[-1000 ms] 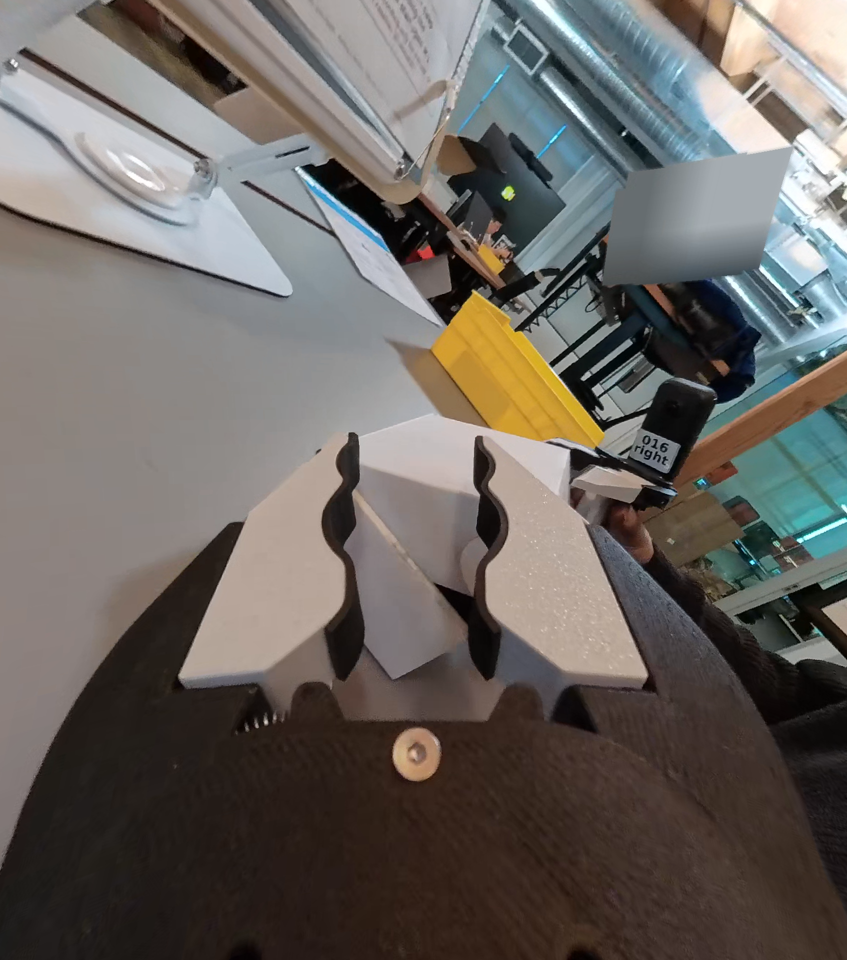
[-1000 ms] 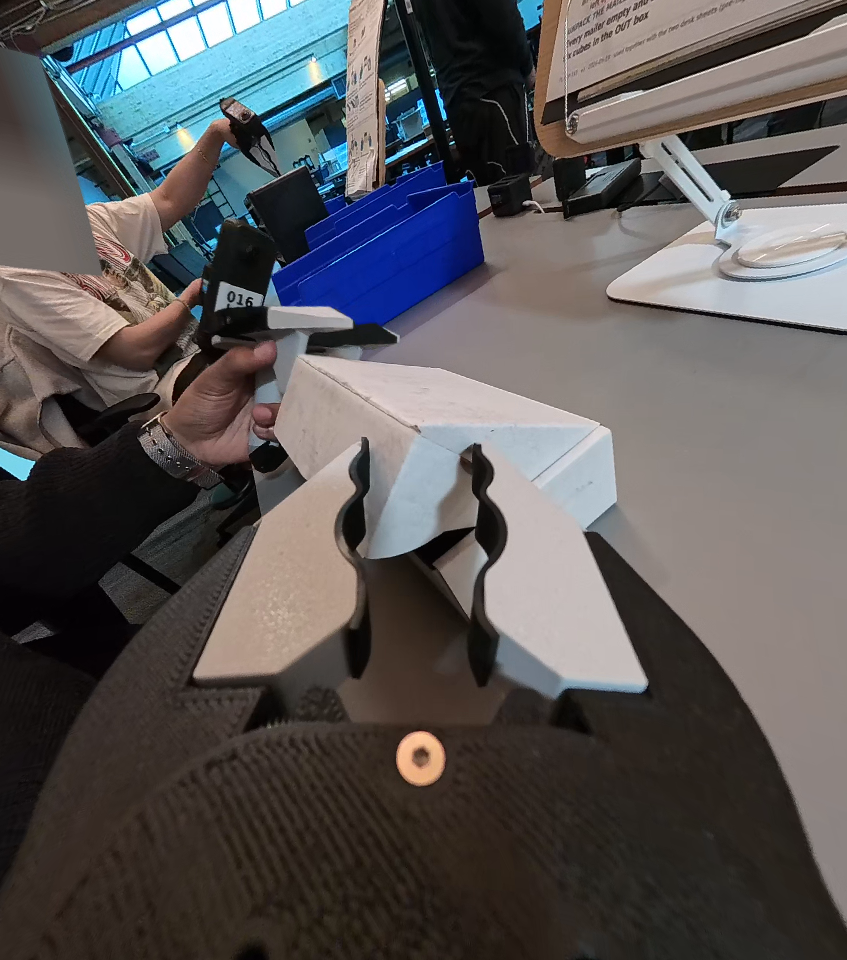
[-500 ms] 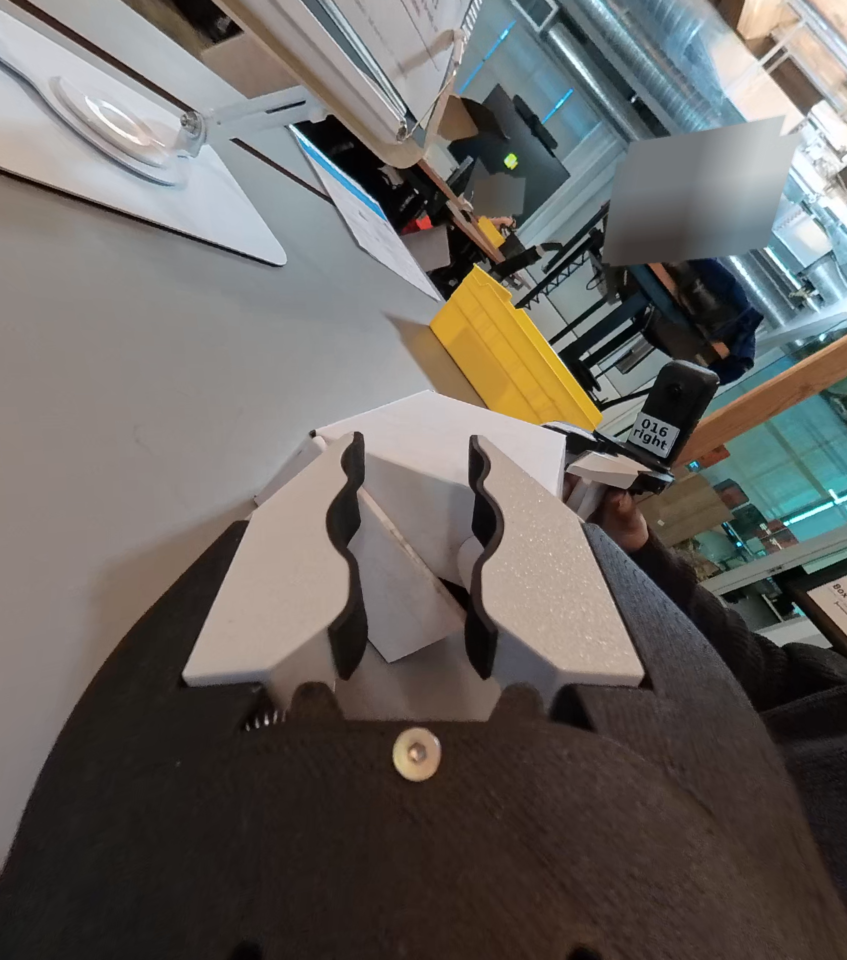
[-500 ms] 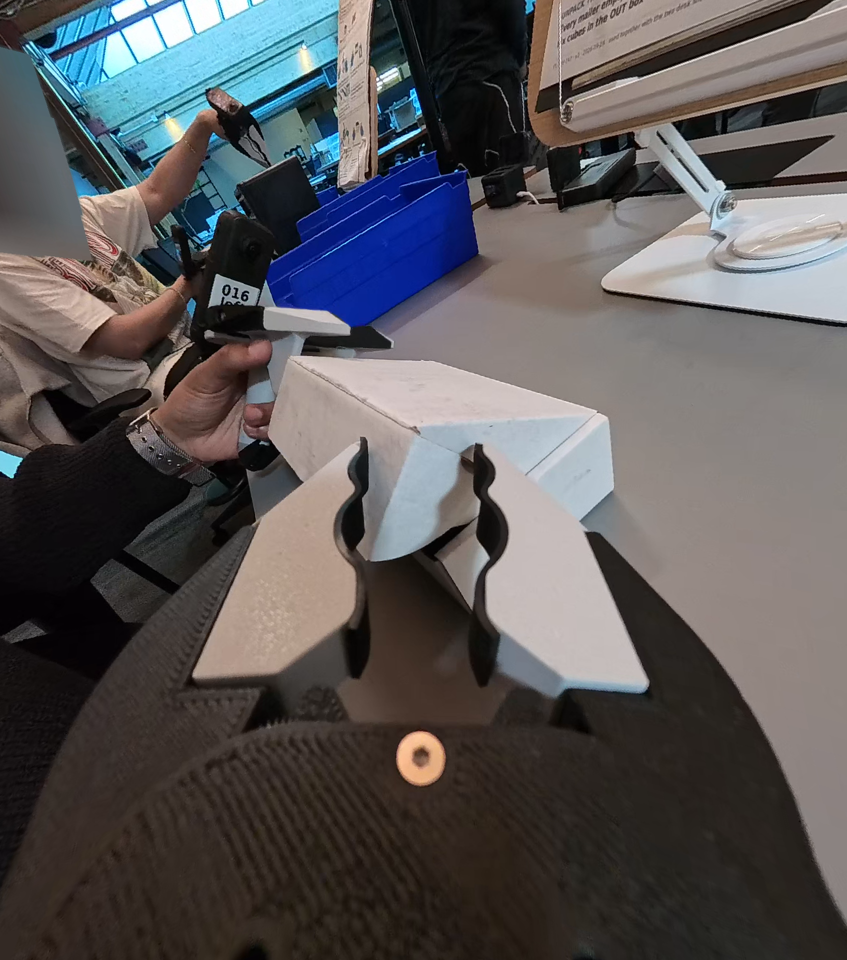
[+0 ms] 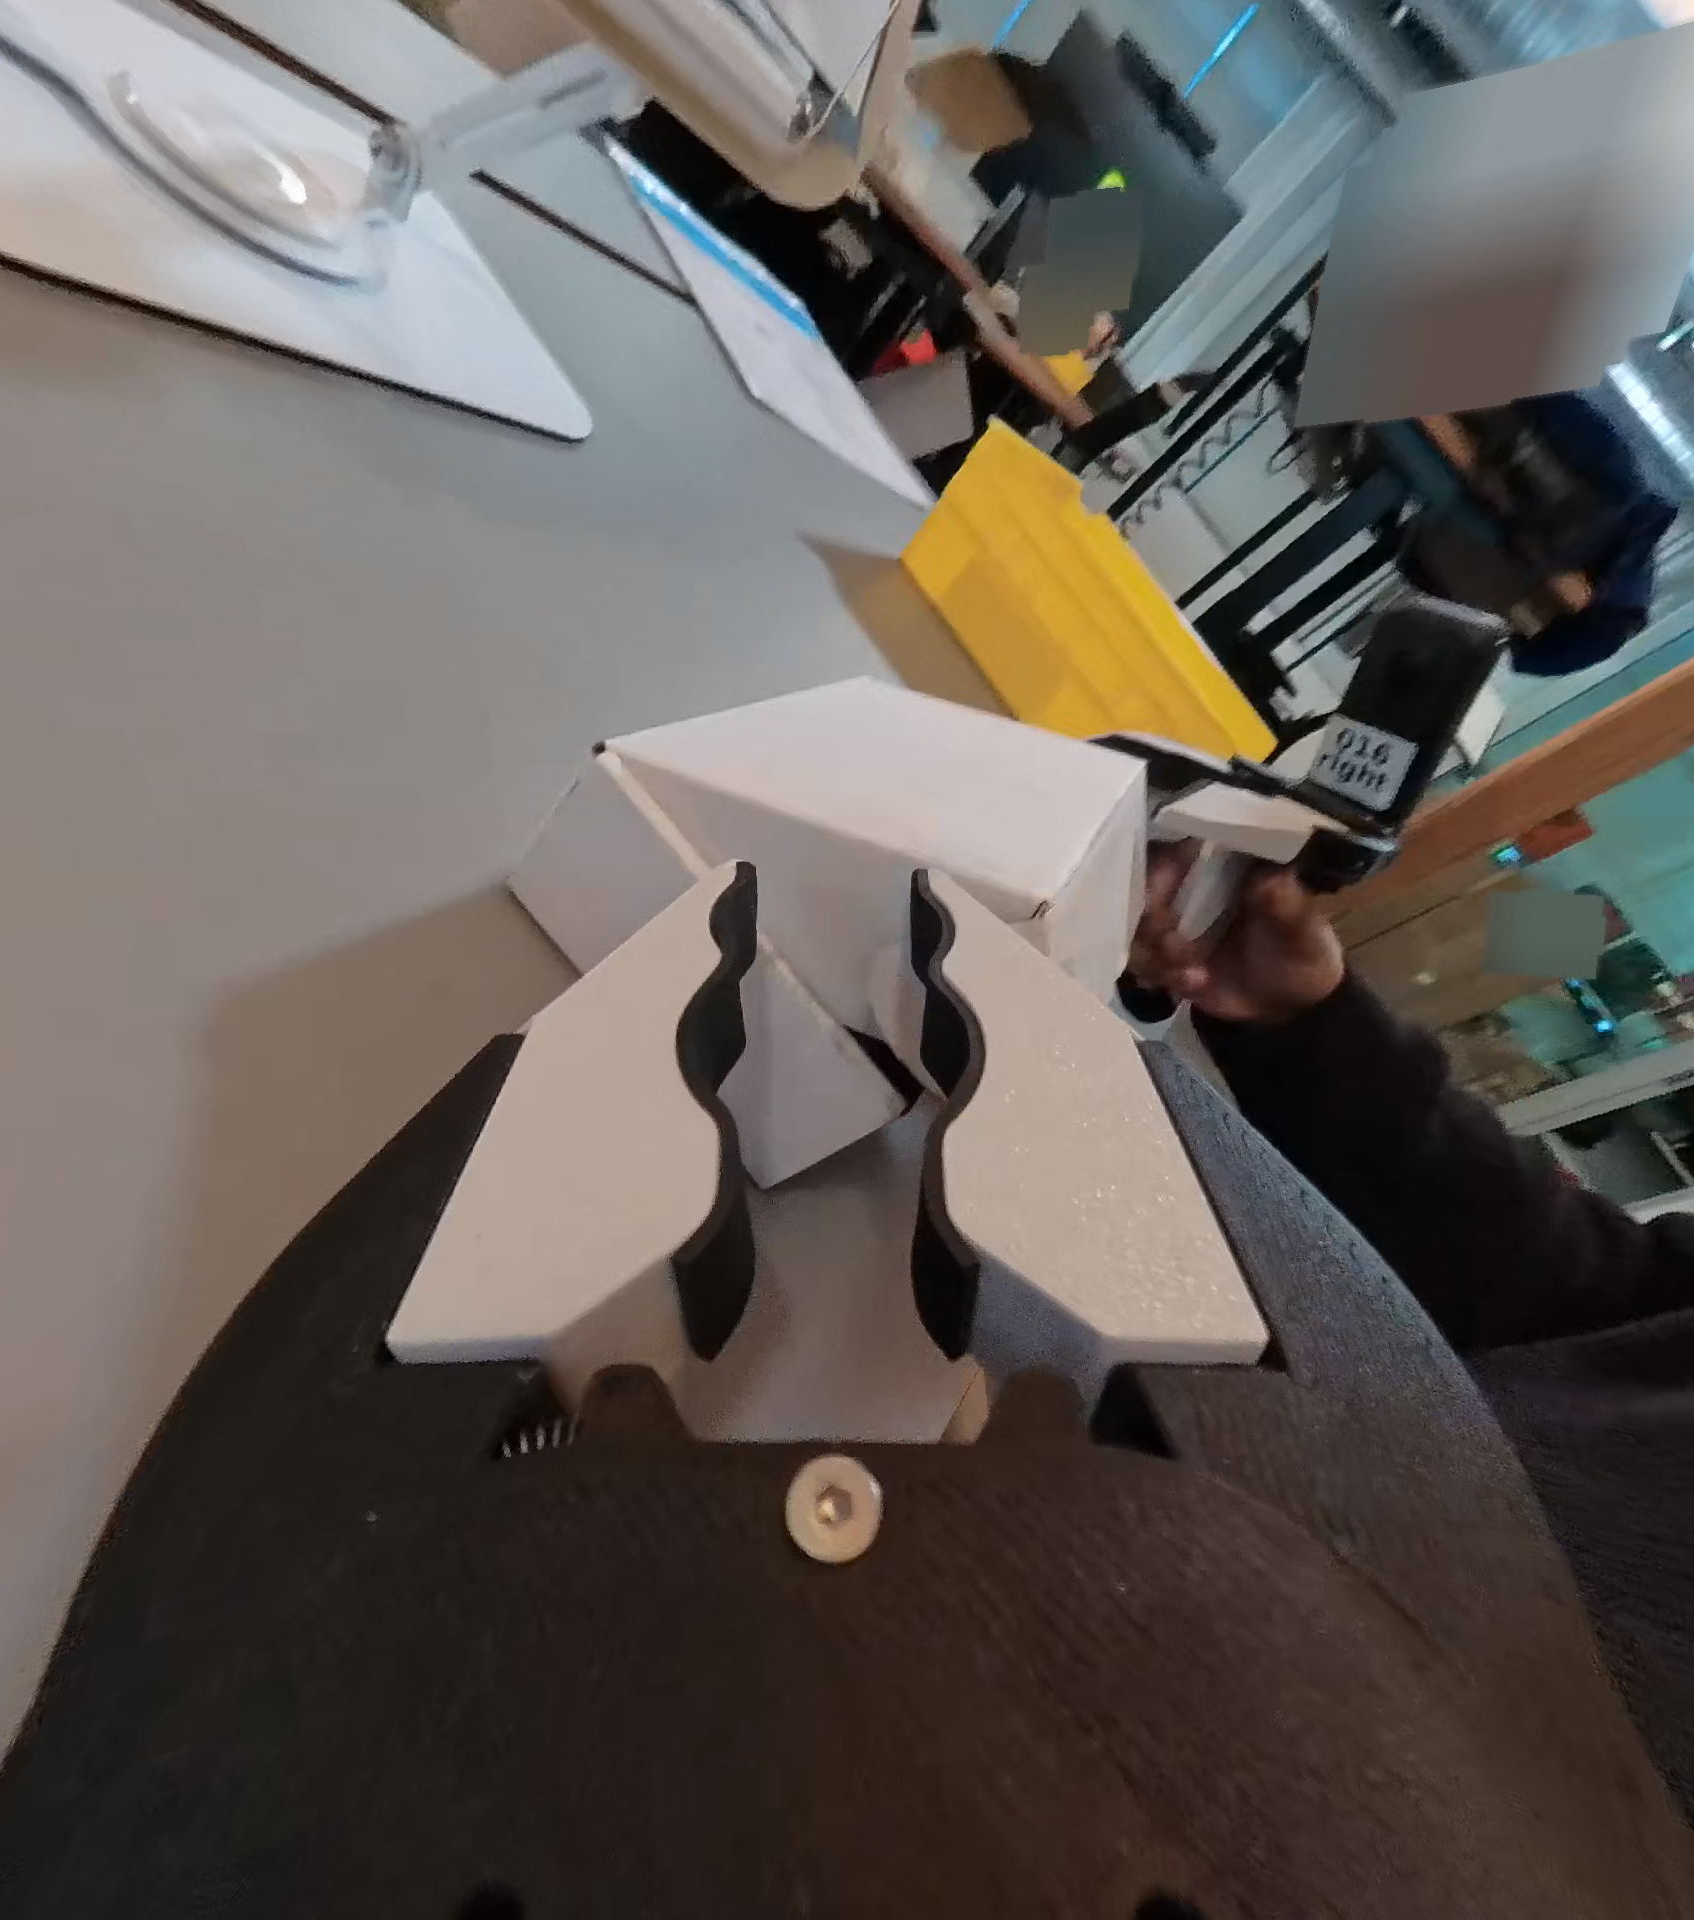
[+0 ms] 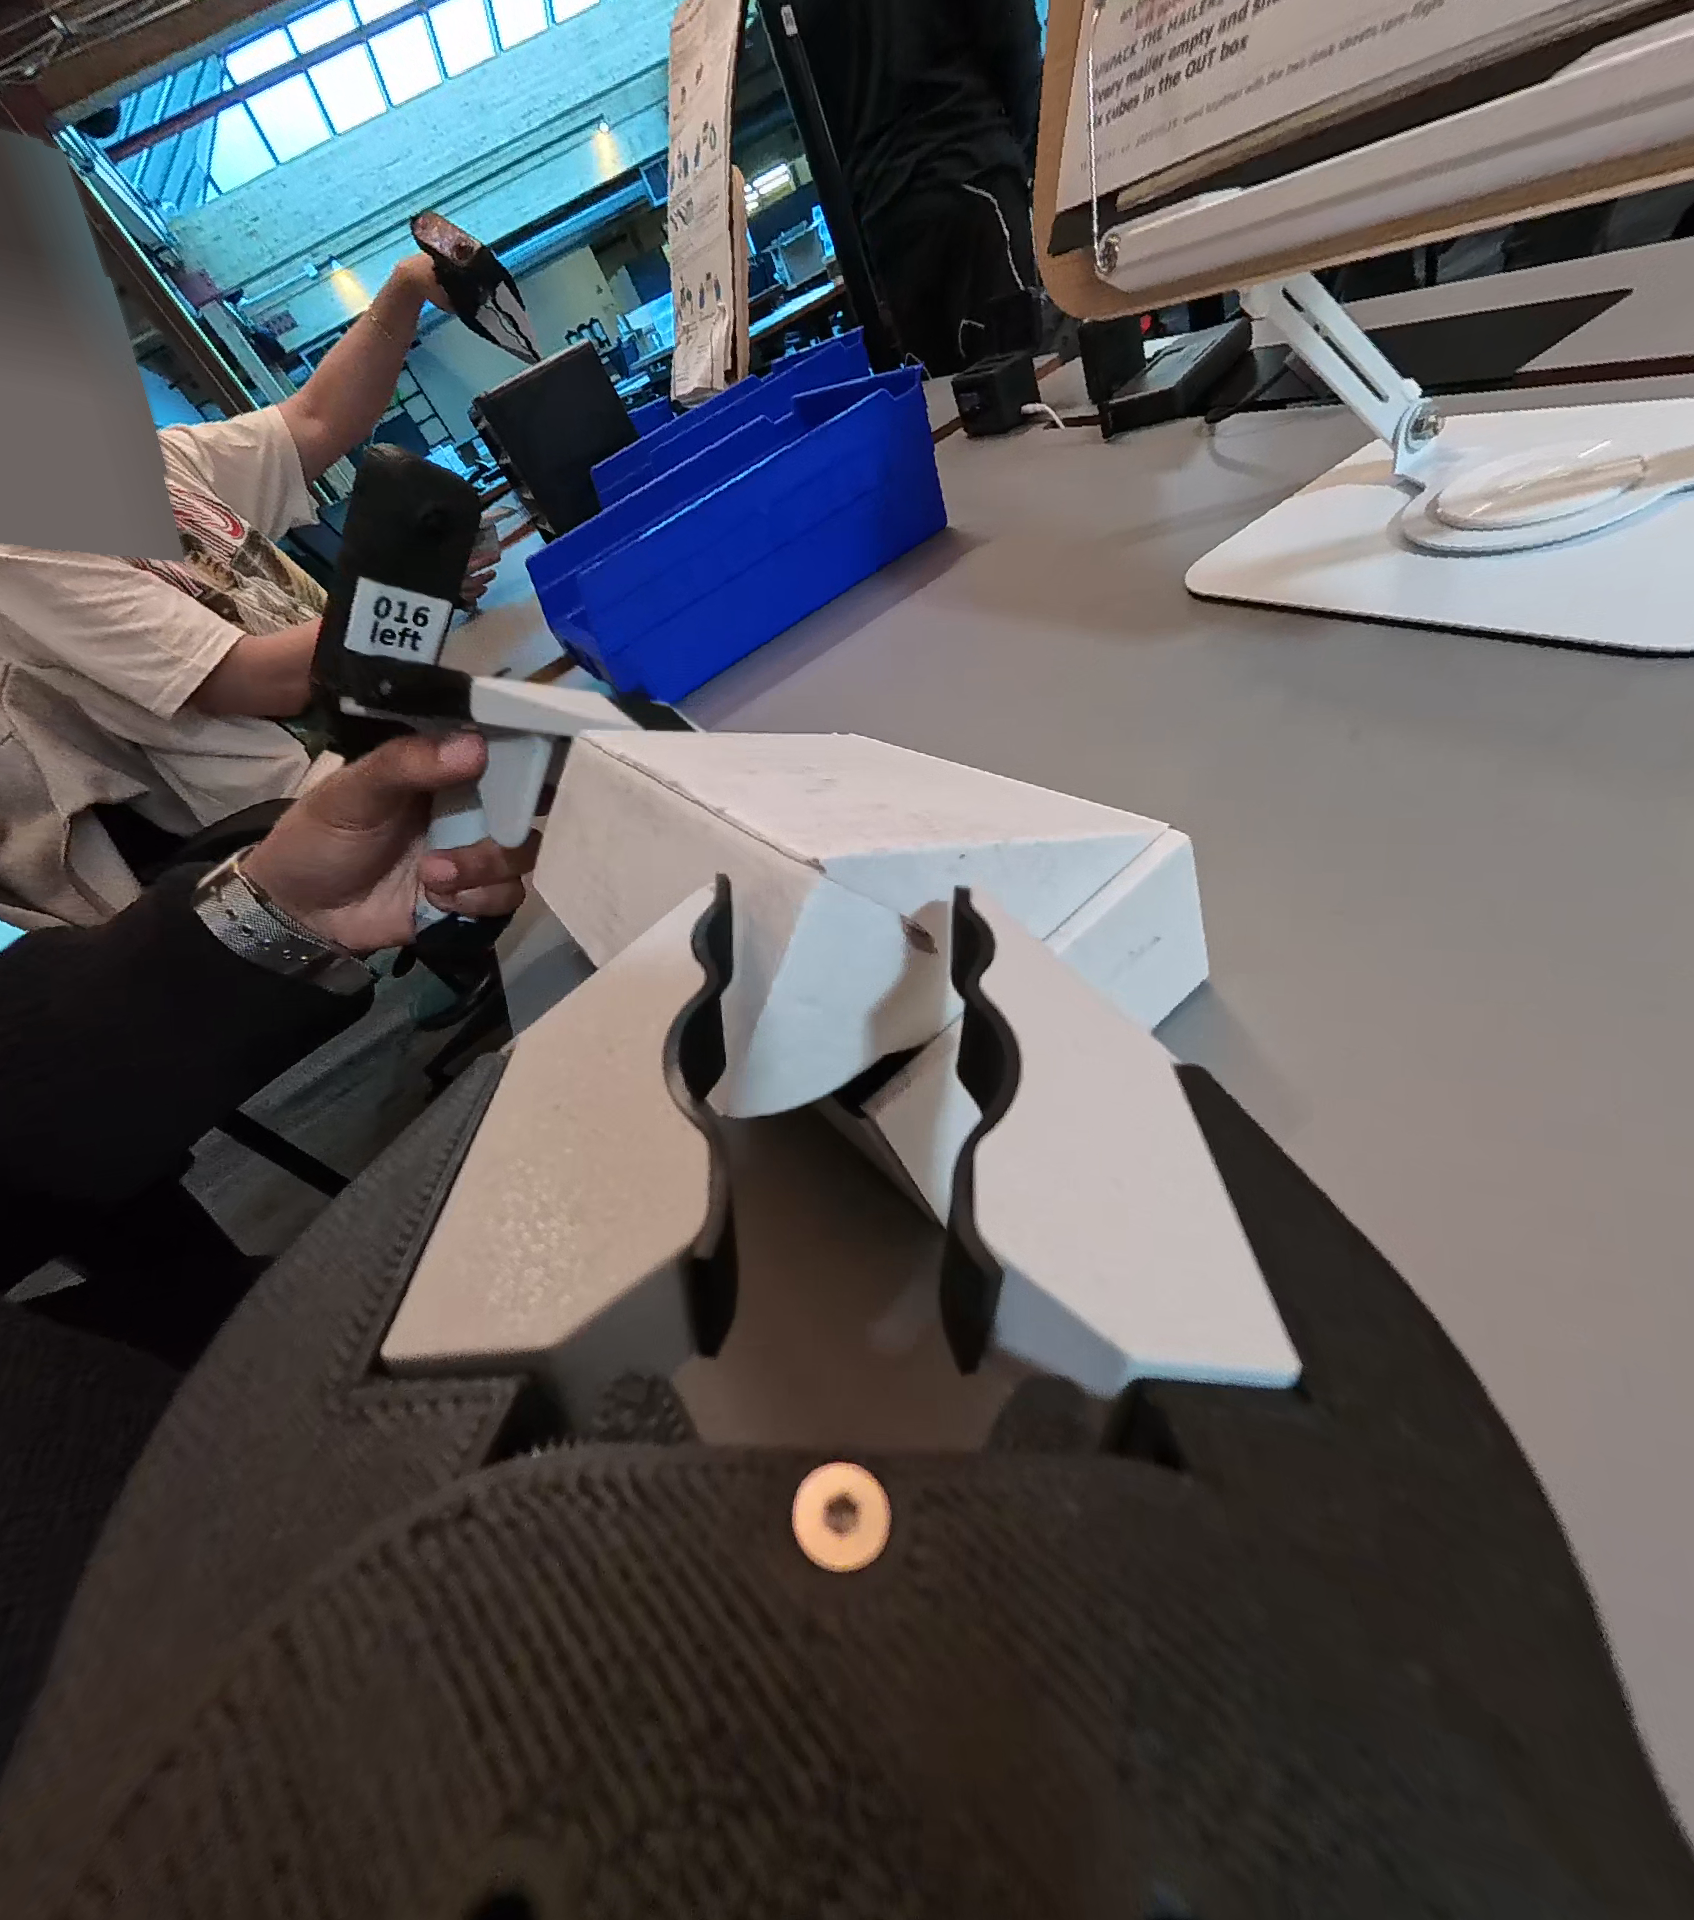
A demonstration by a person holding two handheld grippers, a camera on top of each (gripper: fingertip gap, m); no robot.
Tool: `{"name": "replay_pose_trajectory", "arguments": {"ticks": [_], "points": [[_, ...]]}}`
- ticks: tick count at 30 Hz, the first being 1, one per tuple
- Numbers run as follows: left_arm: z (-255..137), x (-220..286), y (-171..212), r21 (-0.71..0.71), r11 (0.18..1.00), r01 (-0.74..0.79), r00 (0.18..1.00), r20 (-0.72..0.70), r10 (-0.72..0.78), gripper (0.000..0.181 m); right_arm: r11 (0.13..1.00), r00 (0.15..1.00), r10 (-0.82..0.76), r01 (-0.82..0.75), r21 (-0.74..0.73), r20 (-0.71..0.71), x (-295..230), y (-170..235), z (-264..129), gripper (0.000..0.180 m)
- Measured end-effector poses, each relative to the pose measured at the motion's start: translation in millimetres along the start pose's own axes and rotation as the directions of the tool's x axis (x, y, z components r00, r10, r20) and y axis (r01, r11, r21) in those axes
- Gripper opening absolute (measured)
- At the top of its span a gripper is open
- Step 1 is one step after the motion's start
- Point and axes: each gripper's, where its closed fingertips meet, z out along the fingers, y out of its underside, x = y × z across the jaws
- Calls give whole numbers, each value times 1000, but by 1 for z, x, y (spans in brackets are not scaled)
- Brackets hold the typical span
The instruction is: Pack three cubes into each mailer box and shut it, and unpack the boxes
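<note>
A white mailer box [image 5: 874, 800] lies on the grey table [image 5: 199, 727], between my two grippers. Its lid is tilted up off the base [image 5: 594, 883]. My left gripper [image 5: 832, 883] is shut on the lid's side flap at one end. My right gripper [image 6: 838, 899] is shut on the flap at the other end of the box [image 6: 874, 810]. Each gripper also shows at the far end in the other view: the right one [image 5: 1238, 821] and the left one [image 6: 552, 712]. No cubes are in view, and the inside of the box is hidden.
A yellow bin [image 5: 1082, 623] stands past the box on one side and a blue bin [image 6: 749, 540] on the other. A white stand base [image 6: 1549, 540] with a sheet holder sits at the back. A seated person [image 6: 95, 665] is beyond the table edge. The grippers' ends are close to 15 centimetres from one another.
The lid has come up off the base, which now shows beneath it. Both grippers keep their hold on the flaps.
</note>
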Motion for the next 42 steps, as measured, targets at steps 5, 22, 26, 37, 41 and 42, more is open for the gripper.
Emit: {"name": "replay_pose_trajectory", "arguments": {"ticks": [5,22,26,37,41,42], "points": [[4,6,10,-56,998,23,999,-42,-25,23,997,997,-77,78,28,-15,-7,-6,-1,41],[-7,11,32,-132,985,112,990,-75,-123,23,987,972,-154,161,25,-180,8,-11,-1,39],[-4,14,39,-165,980,111,988,-86,-126,23,997,983,-67,74,30,-172,17,-8,-3,40],[-5,16,26,-93,995,21,995,-95,-29,27,999,990,0,5,39,-141,17,-7,-2,39],[-4,13,29,-108,994,-10,998,-67,3,28,998,991,37,-30,57,-130,19,-9,-4,39],[-4,12,30,-115,993,-11,998,-60,4,28,998,991,45,-37,58,-130,19,-9,-5,39]]}}
